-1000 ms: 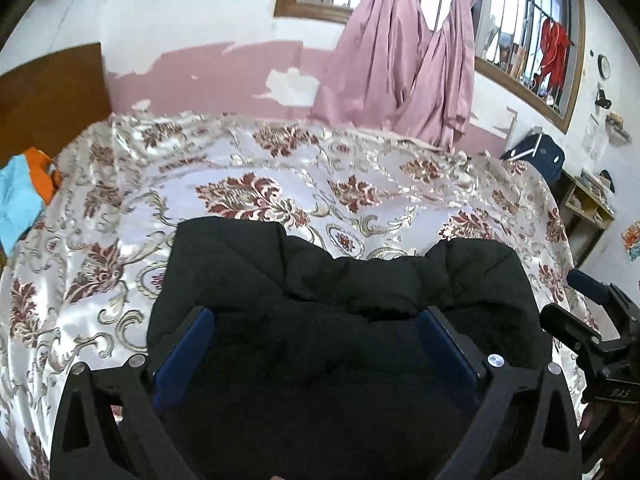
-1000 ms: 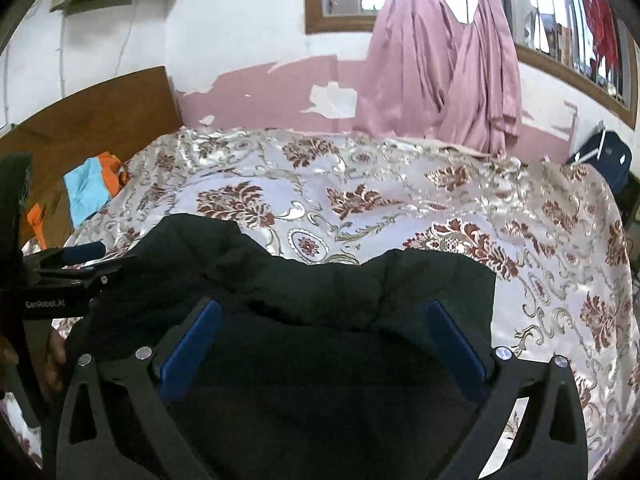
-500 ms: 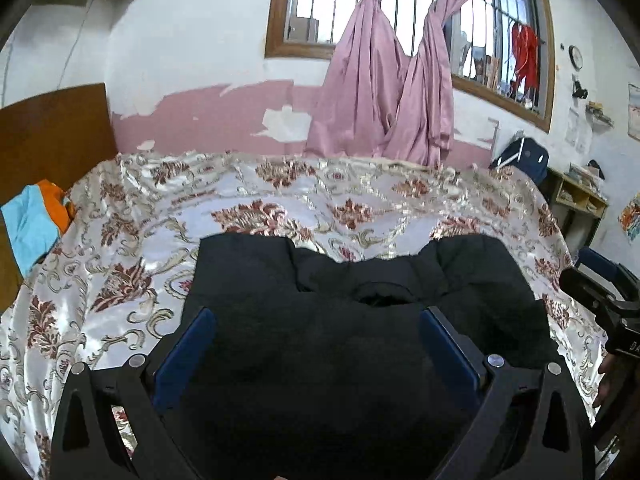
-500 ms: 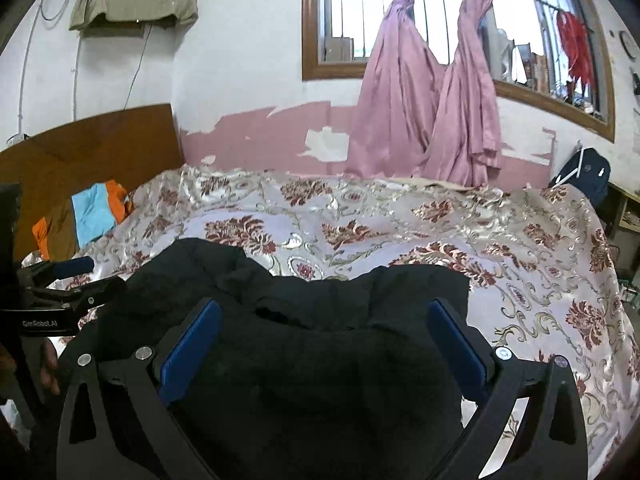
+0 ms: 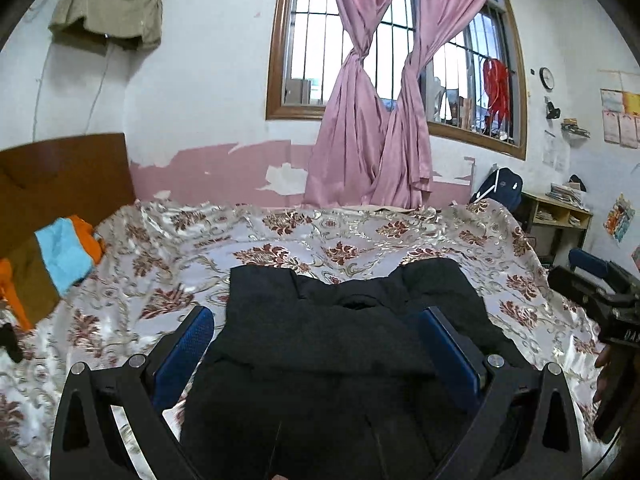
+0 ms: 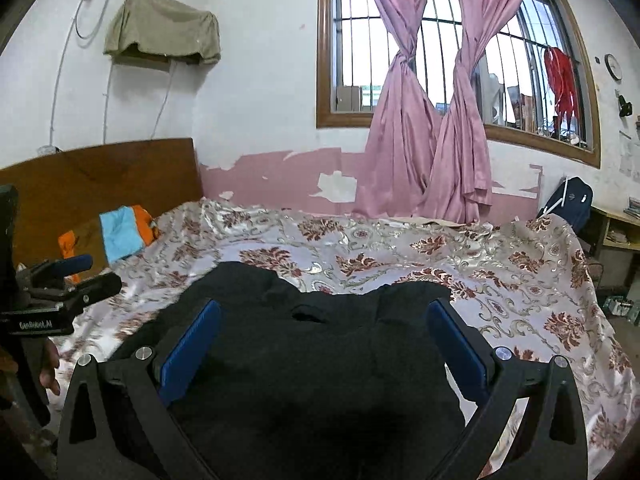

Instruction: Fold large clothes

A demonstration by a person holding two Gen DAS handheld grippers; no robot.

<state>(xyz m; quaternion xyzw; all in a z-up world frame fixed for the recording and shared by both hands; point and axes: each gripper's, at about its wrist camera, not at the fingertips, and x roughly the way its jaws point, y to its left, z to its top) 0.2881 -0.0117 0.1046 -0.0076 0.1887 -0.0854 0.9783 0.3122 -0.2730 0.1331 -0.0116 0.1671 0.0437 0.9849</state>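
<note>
A black garment [image 5: 332, 344] lies folded on the near part of a bed covered with a shiny floral bedspread [image 5: 360, 240], its far edge showing two rounded shoulders with a dip between them; in the right wrist view the same dark cloth [image 6: 312, 360] fills the lower middle of the frame and its left side looks bunched and uneven. The left tongs [image 5: 318, 344] stand spread wide over the garment — one blue-padded finger [image 5: 184, 344] sits at the cloth's left edge over the bedspread, the other over its right part, and nothing is pinched between them. The right tongs [image 6: 322, 340] are likewise spread wide, blue pads either side of the cloth's middle, gripping nothing; whether the fingers touch the fabric cannot be told. Each tool shows at the edge of the other's view: the right one at the far right of the left wrist view, with part of a hand [image 5: 608, 372] behind it, and the left one at the far left of the right wrist view, a hand [image 6: 50, 368] under it. Near the brown wooden headboard [image 6: 100, 184] lies a small heap of orange, light-blue and brown clothes [image 6: 116, 232]. Behind the bed, pink curtains [image 5: 372, 120] are knotted in front of a barred window [image 6: 360, 40], and a dark blue backpack [image 5: 498, 188] leans by a wooden shelf [image 5: 560, 216] at the right.
</note>
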